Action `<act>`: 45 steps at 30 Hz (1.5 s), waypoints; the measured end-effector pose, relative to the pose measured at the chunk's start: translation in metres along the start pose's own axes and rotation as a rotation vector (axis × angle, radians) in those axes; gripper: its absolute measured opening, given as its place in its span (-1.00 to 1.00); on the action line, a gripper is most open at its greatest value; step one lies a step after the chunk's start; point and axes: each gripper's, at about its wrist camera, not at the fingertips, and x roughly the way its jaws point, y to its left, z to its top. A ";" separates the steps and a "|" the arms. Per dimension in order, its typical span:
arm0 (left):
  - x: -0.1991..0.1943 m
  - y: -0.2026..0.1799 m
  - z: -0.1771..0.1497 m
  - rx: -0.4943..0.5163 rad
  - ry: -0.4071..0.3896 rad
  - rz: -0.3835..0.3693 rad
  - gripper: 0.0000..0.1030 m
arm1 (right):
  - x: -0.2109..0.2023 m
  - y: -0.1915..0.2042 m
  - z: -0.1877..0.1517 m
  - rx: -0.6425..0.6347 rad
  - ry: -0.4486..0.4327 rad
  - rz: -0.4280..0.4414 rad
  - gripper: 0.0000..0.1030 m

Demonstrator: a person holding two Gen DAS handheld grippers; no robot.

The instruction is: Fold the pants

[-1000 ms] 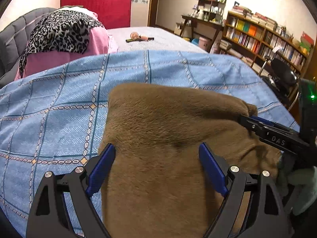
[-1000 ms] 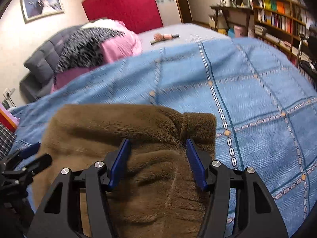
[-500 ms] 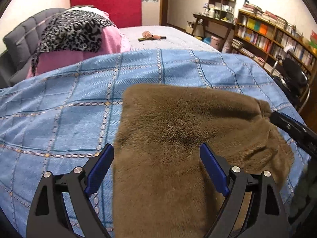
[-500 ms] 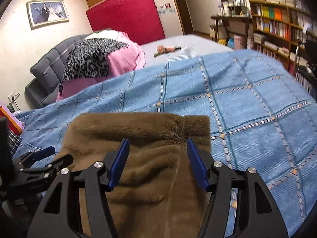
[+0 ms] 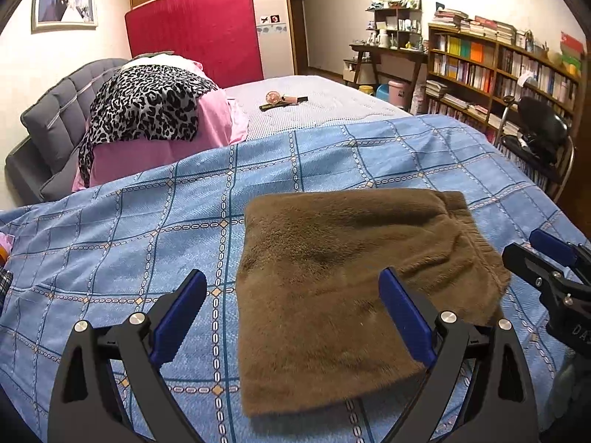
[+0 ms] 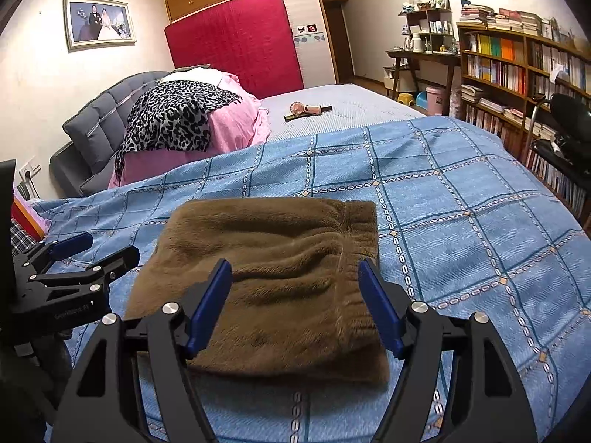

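Note:
The brown fleece pants [image 5: 343, 277] lie folded into a compact rectangle on the blue checked bedspread [image 5: 110, 243]. In the right wrist view the pants [image 6: 273, 277] show their gathered waistband on the right side. My left gripper [image 5: 291, 306] is open and empty, held above the pants' near left edge. My right gripper [image 6: 295, 295] is open and empty, held above the pants' near edge. Each gripper also shows in the other's view: the right one [image 5: 546, 258] at the pants' right, the left one [image 6: 85, 254] at their left.
A pink quilt with a leopard-print cloth [image 5: 147, 107] is piled by the grey headboard. A small fan and a dark stick [image 5: 282, 99] lie on the far mattress. Bookshelves [image 5: 498, 74] and a black chair [image 5: 535, 136] stand right of the bed.
Both grippers have drawn back and up from the pants. The folded pants now lie flat and whole in view, with more bedspread showing around them.

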 end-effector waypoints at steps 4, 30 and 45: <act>-0.014 0.000 -0.004 -0.006 -0.006 -0.001 0.81 | -0.019 0.006 -0.006 -0.012 -0.020 -0.011 0.59; -0.062 -0.021 -0.016 0.018 -0.022 0.046 0.81 | -0.064 0.035 -0.020 -0.076 -0.039 -0.091 0.89; -0.058 -0.026 -0.020 0.039 0.043 -0.001 0.81 | -0.059 0.038 -0.023 -0.090 -0.009 -0.136 0.89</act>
